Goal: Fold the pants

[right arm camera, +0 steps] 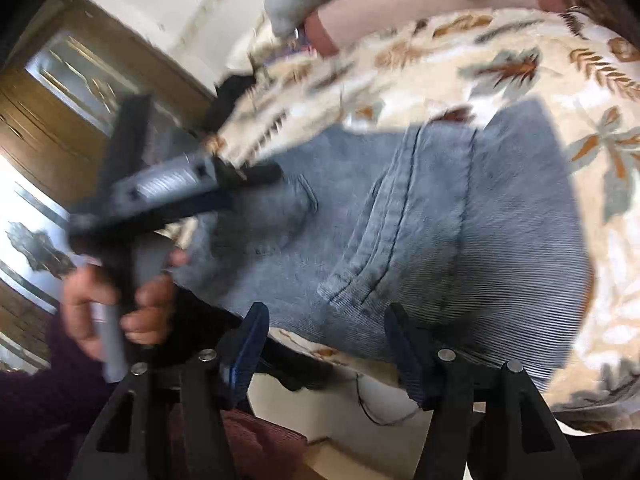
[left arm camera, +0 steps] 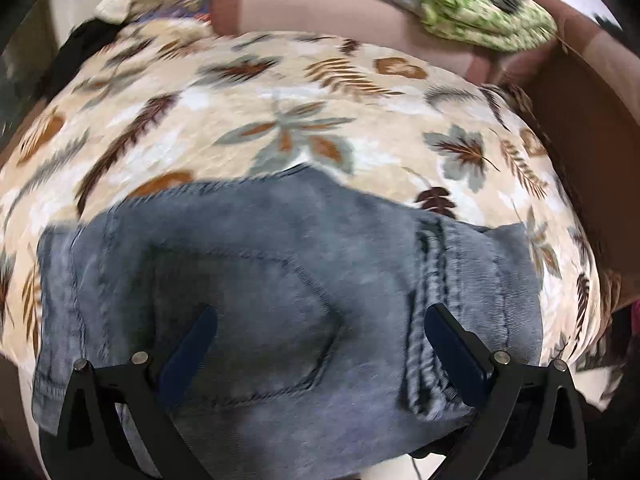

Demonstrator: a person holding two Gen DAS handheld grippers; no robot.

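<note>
Grey-blue denim pants (left arm camera: pixel 280 280), folded into a compact rectangle, lying flat on leaf-patterned bedding. Back pocket stitching facing up, just ahead of and between the left fingers (left arm camera: pixel 456 344); thick seam band running lengthwise beside the right-hand one. Edges roughly aligned.

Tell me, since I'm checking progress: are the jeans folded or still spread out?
Folded. The jeans lie as a compact layered bundle on the leaf-print bedspread, back pocket on top, no legs stretched out.
</note>
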